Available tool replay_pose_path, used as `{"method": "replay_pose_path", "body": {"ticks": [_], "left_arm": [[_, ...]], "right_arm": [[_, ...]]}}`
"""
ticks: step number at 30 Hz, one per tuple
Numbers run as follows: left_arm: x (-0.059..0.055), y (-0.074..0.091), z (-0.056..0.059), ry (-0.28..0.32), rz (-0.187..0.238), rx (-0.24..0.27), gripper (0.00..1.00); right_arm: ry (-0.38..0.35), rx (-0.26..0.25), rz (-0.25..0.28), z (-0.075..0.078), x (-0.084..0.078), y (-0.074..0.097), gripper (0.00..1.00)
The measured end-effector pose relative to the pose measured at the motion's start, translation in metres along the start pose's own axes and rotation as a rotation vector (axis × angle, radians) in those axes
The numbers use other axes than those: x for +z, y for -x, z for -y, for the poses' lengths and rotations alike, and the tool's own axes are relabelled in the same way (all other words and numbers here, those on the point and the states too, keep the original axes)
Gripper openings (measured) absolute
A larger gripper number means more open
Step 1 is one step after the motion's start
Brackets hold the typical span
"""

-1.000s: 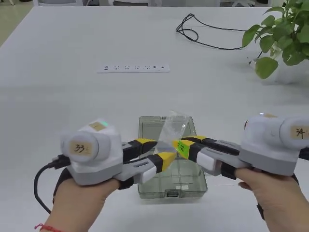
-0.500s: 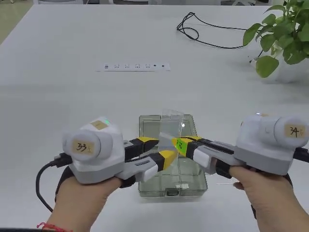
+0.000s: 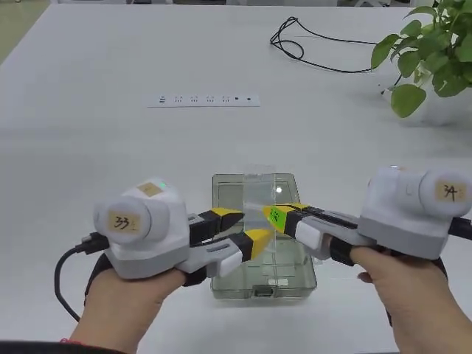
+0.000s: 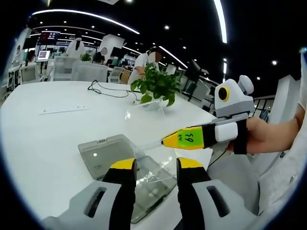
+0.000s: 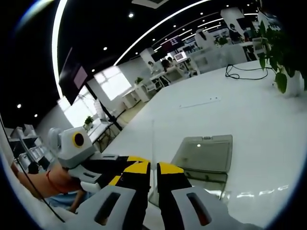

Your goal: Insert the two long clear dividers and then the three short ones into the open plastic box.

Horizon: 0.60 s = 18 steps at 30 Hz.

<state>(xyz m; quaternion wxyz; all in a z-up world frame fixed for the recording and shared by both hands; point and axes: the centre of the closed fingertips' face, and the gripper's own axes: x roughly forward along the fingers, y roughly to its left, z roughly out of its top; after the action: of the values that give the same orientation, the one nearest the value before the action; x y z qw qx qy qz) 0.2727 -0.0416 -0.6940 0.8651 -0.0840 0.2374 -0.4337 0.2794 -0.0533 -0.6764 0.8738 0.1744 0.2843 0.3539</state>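
Divider now upright, lower over box; R gripper pinching it, L gripper jaws apart.

We hold the left gripper level in our left hand, jaws apart and pointing right. Our right hand aims the right gripper leftward, tips nearly meeting the other's, jaws pinched on a clear divider.

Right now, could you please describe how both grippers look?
Both have pale grey bodies and black jaws with yellow tips. The left gripper carries a round cap marked 33, a green light and a black cable; the right gripper is marked 34, with a green sticker.
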Motion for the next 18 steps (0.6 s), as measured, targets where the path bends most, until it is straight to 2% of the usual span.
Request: {"method": "replay_pose_path", "body": {"ticks": [3, 10, 18], "left_arm": [[-0.001, 0.001, -0.001, -0.015, 0.000, -0.003, 0.30], [-0.006, 0.009, -0.009, -0.058, -0.009, -0.008, 0.35], [-0.016, 0.021, -0.021, -0.116, -0.031, -0.017, 0.47]], "right_arm": [[-0.008, 0.009, -0.012, -0.001, -0.001, 0.000, 0.07], [-0.003, -0.013, -0.017, 0.004, 0.003, 0.003, 0.07], [-0.014, -0.058, -0.058, 0.020, 0.004, 0.008, 0.07]]}}
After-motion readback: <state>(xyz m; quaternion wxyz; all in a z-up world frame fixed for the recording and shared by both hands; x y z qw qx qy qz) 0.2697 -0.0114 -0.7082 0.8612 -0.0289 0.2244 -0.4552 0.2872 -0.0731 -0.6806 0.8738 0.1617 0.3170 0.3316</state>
